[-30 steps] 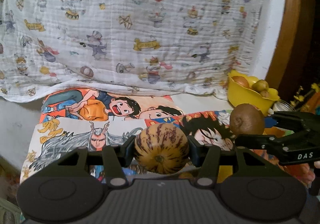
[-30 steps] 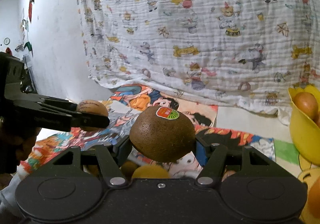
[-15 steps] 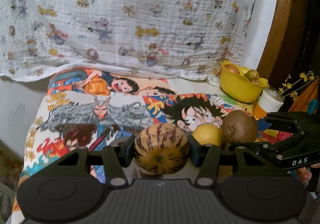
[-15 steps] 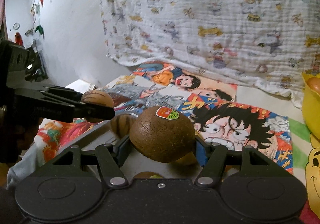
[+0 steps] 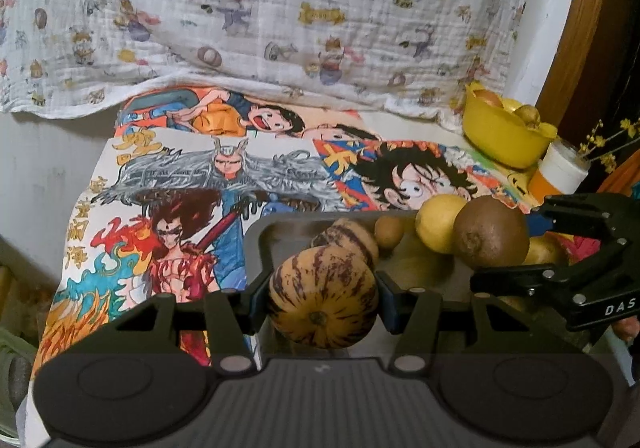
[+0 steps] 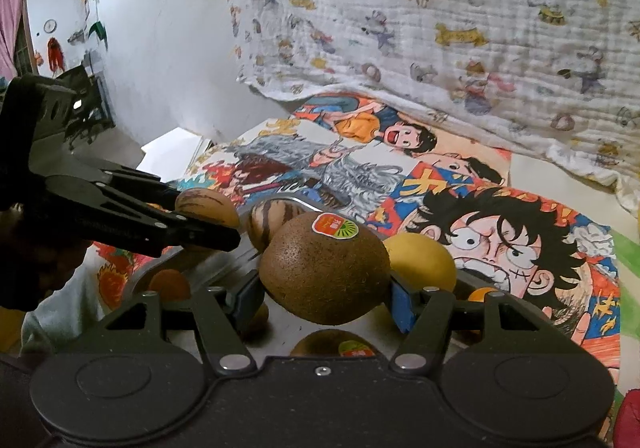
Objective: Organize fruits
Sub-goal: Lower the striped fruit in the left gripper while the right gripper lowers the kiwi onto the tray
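The left hand-held gripper (image 5: pixel 323 306) clamps a striped yellow-brown oval melon (image 5: pixel 323 294); the right hand-held gripper (image 6: pixel 323 290) clamps a fuzzy brown stickered kiwi (image 6: pixel 324 268). Just beyond both, the crowded dark metal tray (image 5: pixel 276 232) could let either round fruit roll off

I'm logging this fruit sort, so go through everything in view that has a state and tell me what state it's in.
Left tool: shut on the striped melon.
Striped melon: held above the tray.
Right tool: shut on the kiwi.
Kiwi: held above the tray, sticker up.
Tray: holds fruit, including a second striped melon and a lemon.
Yellow bowl: upright, with fruit in it.
Jar: upright, holding yellow flower sprigs.
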Demonstrator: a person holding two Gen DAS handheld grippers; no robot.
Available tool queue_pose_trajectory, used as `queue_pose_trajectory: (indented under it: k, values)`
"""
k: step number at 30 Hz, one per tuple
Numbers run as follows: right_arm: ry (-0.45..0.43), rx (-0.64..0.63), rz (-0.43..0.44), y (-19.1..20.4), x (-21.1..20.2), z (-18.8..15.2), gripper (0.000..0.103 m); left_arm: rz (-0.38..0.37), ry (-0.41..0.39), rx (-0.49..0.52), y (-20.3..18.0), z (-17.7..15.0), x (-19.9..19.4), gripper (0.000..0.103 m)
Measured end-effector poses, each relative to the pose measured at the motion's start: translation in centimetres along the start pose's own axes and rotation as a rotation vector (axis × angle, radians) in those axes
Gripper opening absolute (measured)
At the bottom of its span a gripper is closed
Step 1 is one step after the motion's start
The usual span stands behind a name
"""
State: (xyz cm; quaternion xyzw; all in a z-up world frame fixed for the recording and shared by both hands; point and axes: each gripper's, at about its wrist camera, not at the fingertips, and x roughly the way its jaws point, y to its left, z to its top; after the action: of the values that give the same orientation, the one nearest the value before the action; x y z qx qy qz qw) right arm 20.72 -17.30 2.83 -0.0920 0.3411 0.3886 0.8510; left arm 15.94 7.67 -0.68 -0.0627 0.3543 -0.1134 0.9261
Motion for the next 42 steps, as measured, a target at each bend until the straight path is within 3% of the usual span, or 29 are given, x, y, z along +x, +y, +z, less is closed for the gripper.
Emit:
queue_pose_trajectory:
  k: [15, 24, 42]
  values:
    - [0.172, 0.012, -0.014, 0.2, 2.5, 1.1, 0.066, 0.002, 0.041, 0.023, 0.3, 0.3, 1.5, 0.058]
    - [0.225, -0.002, -0.011, 0.4, 3.4, 1.0, 0.066, 0.001, 0.049, 0.041, 0.4, 0.4, 1.8, 0.058]
    - [0.220, 0.012, -0.001, 0.3, 3.3, 0.8, 0.066, 0.003, 0.043, 0.036, 0.4, 0.2, 1.5, 0.059]
